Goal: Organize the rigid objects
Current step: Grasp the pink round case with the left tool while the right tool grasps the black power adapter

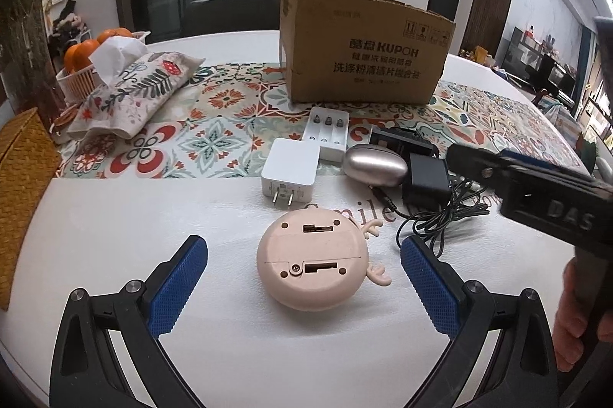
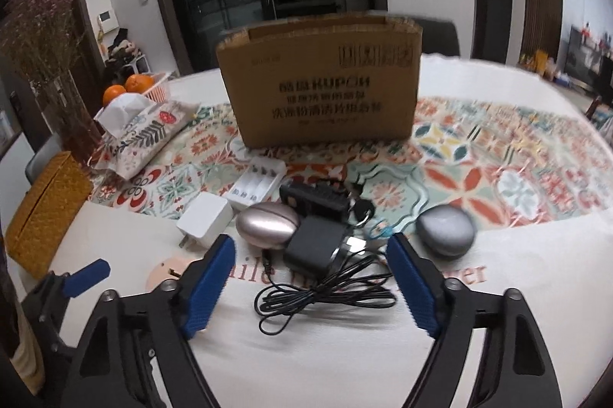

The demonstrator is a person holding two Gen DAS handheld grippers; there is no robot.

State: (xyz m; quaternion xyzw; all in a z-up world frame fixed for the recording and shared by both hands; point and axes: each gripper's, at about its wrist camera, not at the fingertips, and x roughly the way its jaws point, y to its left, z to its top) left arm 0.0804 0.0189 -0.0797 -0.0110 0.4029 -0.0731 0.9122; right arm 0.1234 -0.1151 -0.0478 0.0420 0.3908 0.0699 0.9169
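Items before you, white table (image 1: 115,235):
- Left gripper (image 1: 304,272): jaws spread, pinching nothing; pink round device (image 1: 312,264) lies face down between the pads, untouched.
- Right gripper (image 2: 310,287): jaws apart, straddling the black adapter's (image 2: 314,249) coiled cord (image 2: 325,297), no contact.
- At 12 o'clock: cardboard box (image 2: 322,94), upright.
- White charger (image 1: 291,170), metallic egg (image 1: 375,166) between.

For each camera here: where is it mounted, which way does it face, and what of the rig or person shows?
Left wrist: on the left gripper, angled down at the pink round device; shows its own open fingers, the right gripper, a hand.
Right wrist: on the right gripper, angled down at the black adapter and cord; shows own fingers.
Shared: cardboard box, white charger, metallic egg-shaped object.
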